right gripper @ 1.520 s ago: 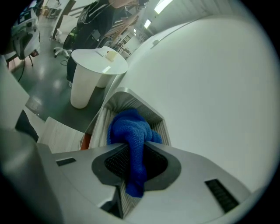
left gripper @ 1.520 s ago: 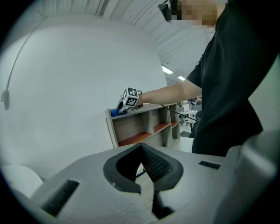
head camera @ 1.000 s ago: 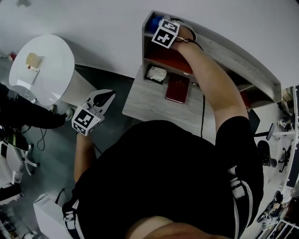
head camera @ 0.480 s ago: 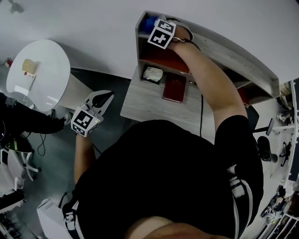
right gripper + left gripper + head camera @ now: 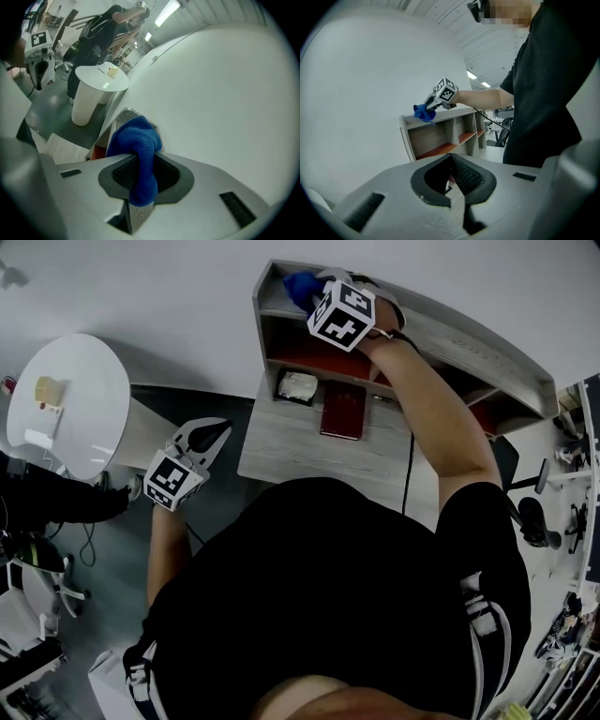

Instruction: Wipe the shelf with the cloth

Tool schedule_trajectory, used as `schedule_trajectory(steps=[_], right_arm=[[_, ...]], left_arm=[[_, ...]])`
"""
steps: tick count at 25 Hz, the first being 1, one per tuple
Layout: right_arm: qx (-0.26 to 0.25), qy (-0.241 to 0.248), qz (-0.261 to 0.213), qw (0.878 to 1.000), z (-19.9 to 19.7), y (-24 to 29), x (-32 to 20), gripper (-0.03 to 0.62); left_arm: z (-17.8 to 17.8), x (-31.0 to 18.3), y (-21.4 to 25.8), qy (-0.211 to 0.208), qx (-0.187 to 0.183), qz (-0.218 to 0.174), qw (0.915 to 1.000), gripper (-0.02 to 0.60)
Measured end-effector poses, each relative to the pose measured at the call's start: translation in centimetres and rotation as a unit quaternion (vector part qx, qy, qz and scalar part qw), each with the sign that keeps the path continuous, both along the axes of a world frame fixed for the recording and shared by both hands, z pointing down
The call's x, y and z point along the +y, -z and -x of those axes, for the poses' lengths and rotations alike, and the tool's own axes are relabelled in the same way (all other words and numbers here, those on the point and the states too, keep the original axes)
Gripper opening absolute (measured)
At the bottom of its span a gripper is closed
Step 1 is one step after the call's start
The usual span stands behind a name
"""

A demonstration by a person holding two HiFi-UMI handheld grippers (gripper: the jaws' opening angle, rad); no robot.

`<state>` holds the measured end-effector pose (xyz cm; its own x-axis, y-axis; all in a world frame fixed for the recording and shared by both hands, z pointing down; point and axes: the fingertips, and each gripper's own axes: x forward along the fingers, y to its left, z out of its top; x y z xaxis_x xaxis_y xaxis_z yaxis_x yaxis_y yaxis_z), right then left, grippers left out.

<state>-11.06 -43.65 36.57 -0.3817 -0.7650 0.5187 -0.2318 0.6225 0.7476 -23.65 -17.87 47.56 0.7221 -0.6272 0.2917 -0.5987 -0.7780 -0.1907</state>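
Right claw (image 5: 317,289) is clamped on the bunched blue microfibre cloth (image 5: 136,140). The cloth sits at the left end of the long grey wooden shelf unit (image 5: 469,343), on or just over its top board; contact not certain. Left claw (image 5: 452,165) is closed w/ nothing in it, held low and well left of the shelf.

To wipe well, imo: press the wad flat on the board, sweep along the shelf's length from left end to right, and keep the claw tips off the wood.

Cloth's long axis runs along the claw's line. The tail is pinched btwn the jaws; the fat wad pokes past the tips toward the shelf's left end.
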Motion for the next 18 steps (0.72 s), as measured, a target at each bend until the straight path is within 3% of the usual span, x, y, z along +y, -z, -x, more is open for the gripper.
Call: schedule_trajectory(steps=[9, 14, 18], right_arm=[[-0.066, -0.046, -0.045, 0.996, -7.4, 3.6, 5.4, 0.077], [-0.113, -0.043, -0.083, 0.989, -9.8, 4.5, 9.1, 0.077], [-0.13, -0.056, -0.086, 0.986, -11.7, 3.5, 11.9, 0.076]], left_arm=[[-1.4, -1.8, -0.3, -0.036, -0.01, 0.003, 0.9993, 0.014], [-3.8, -2.9, -0.2, -0.063, -0.018, -0.004, 0.9978, 0.014], [-5.5, -3.6, 0.1, -0.084, -0.02, -0.008, 0.9963, 0.014]])
